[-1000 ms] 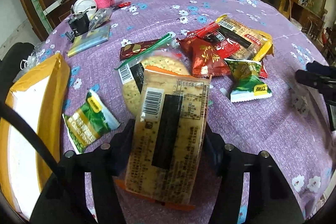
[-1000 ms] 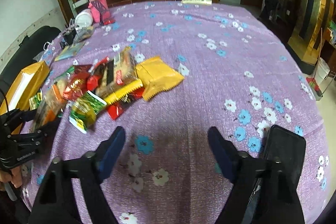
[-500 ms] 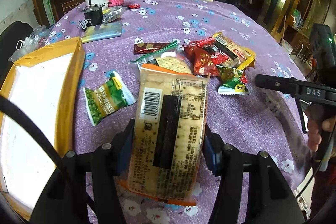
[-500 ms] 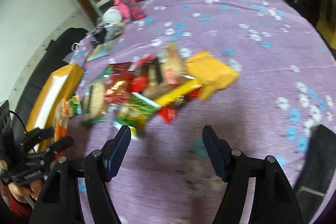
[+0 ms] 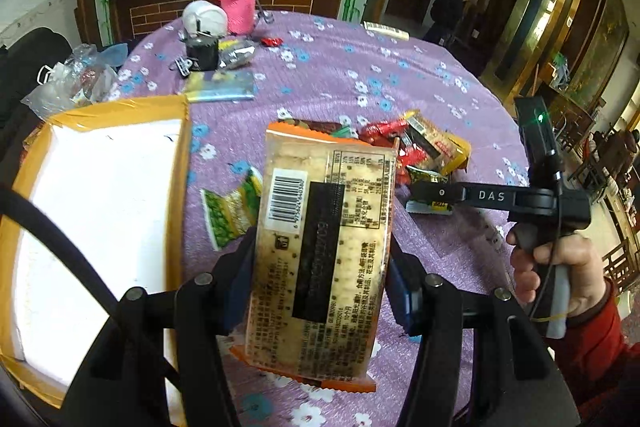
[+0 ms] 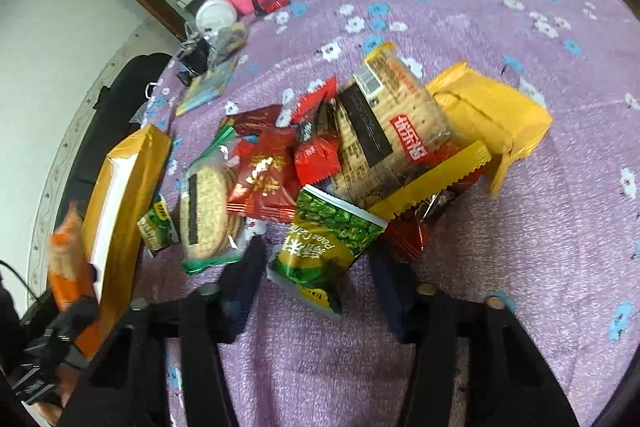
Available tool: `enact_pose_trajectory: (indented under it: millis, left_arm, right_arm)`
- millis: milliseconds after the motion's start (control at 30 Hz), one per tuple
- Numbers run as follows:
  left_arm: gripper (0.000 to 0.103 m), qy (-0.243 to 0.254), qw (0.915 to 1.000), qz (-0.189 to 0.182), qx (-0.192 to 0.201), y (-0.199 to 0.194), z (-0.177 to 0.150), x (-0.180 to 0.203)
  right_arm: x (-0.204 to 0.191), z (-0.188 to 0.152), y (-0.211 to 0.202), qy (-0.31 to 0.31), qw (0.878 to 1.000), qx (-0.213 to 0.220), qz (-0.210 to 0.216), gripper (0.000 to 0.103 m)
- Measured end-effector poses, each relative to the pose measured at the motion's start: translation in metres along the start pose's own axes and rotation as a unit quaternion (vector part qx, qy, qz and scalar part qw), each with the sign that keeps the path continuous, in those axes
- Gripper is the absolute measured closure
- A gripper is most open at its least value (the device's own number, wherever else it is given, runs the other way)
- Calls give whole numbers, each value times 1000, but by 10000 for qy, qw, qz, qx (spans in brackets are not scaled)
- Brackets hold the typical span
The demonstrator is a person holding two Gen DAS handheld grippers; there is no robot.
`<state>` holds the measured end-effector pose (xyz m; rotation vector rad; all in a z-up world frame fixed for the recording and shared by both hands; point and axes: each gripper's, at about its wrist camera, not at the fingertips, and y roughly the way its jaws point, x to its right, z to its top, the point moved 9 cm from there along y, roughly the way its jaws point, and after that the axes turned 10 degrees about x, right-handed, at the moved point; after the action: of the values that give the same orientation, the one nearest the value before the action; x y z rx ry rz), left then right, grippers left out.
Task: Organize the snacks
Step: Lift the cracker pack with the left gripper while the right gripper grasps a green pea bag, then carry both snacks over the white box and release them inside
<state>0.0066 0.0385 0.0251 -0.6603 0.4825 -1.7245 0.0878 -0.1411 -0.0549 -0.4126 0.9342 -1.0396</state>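
Left tool (image 5: 320,267): clenched on a cracker packet (image 5: 324,251), both pads pressing its long sides. The packet is held off the tabletop (image 5: 400,75), barcode side toward the camera, orange sealed edges at top and bottom. It sits just to the right of an open yellow box (image 5: 100,211) with a white interior, which lies at the left edge of the tabletop.

Right tool (image 6: 316,287): jaws closing, with a green pea snack bag (image 6: 324,251) between them. The bag lies at the near edge of the snack pile (image 6: 340,155); the pads are not yet pressing on it. In the left wrist view the same tool reaches in from the right, held by a hand (image 5: 560,275) in a red sleeve (image 5: 600,339).

Snack pile, centre of the purple flowered tabletop: a round cracker pack (image 6: 206,211) at its left, red sachets (image 6: 266,179) in the middle, a second cracker packet with yellow edging (image 6: 384,131) on top, a yellow packet (image 6: 488,115) at the right. A second small green bag (image 6: 158,227) lies apart, just beside the box.

Far end of the tabletop: a pink knitted holder (image 5: 237,3), a white round object (image 5: 204,17), a black item (image 5: 202,49) and a flat blue-yellow packet (image 5: 222,87). These are well apart from the pile.
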Motion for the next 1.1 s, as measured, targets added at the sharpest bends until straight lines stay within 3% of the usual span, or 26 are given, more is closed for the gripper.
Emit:
enact_pose_trajectory:
  millis: [33,100,467,667,867,1100]
  left_arm:
    - [45,-1,10000,23,13,-4,1,-3]
    - [45,11,9999,98,29,-10,4,-11]
    - [45,-346,9956,831,250,-54,25,-92]
    - [46,-591,9915,1128,247,-63,38,-135]
    - [46,-869,9840,1514,366,-88,54,-175]
    - [46,-900,9709,2111,692,-131,73,-221]
  right_arm:
    - [0,-1,1,1,10000,-22,6,66]
    - [1,-1,0,1,10000,-11,17,68]
    - [-33,3,-32,-517,9981,123,306,69]
    - [-100,14,-37,-1397,9875,194,704,69]
    - [-185,30,-31,-2480,9611,385,1155,69]
    - [-259,37,6,-2739,9451,111,1780,69]
